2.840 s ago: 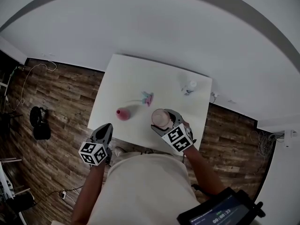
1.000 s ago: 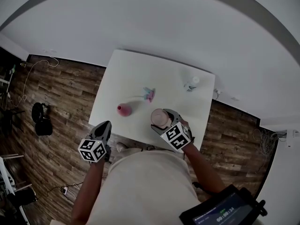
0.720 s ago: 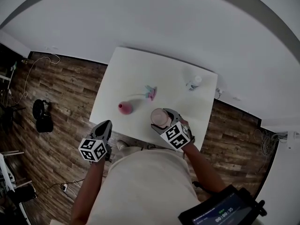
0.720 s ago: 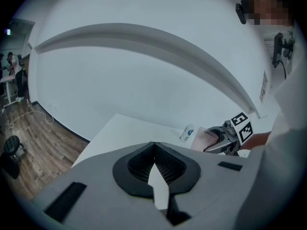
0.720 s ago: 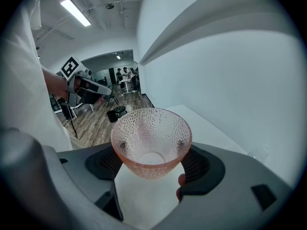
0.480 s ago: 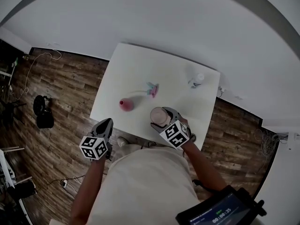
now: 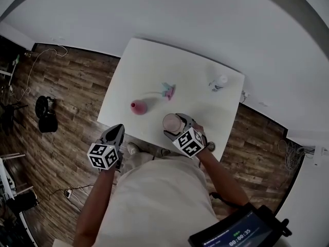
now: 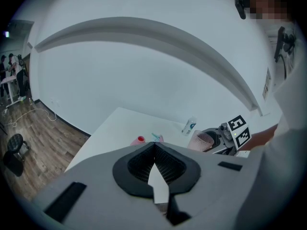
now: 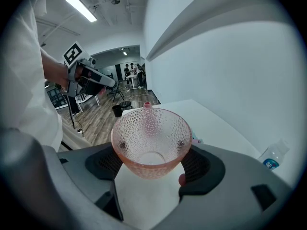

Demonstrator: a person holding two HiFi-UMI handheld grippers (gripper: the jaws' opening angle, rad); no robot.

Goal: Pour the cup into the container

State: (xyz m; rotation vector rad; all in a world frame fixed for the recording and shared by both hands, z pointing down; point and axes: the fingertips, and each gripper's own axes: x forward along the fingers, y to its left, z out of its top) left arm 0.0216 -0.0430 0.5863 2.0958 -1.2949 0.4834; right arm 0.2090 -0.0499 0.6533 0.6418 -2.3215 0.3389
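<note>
Item: cup (image 9: 151, 138), pink, see-through, dimpled all over, wider at the rim than at the base. It is held upright at its lower wall between the jaws of the right gripper (image 9: 152, 169), one pad on each side, above the table (image 7: 154, 66) at its 6 o'clock edge. It is judged to be light and stiff, probably glass or hard plastic; if glass, it is breakable, and the tapered wall may slide upward out of a loose pinch. The present hold, low on the wall with the rim left free, is judged suitable for tipping. Contents: none can be made out; the base is seen clean through the wall, so only a clear liquid or nothing is to be supposed. Item: pink container (image 7: 138, 107), standing upright on the table at about 8 o'clock from its centre, well apart from the cup. A narrow red neck is seen on it in the right gripper view, so a small mouth is to be expected and a slow, well-aimed pour is judged necessary. Its contents cannot be seen. Item: left gripper (image 8: 154, 150), jaws brought together with nothing between them, held off the table's 7 o'clock corner. Other items noted: a small bottle (image 7: 218, 83) at 2 o'clock; a small teal and pink object (image 7: 168, 90) near the centre.
</note>
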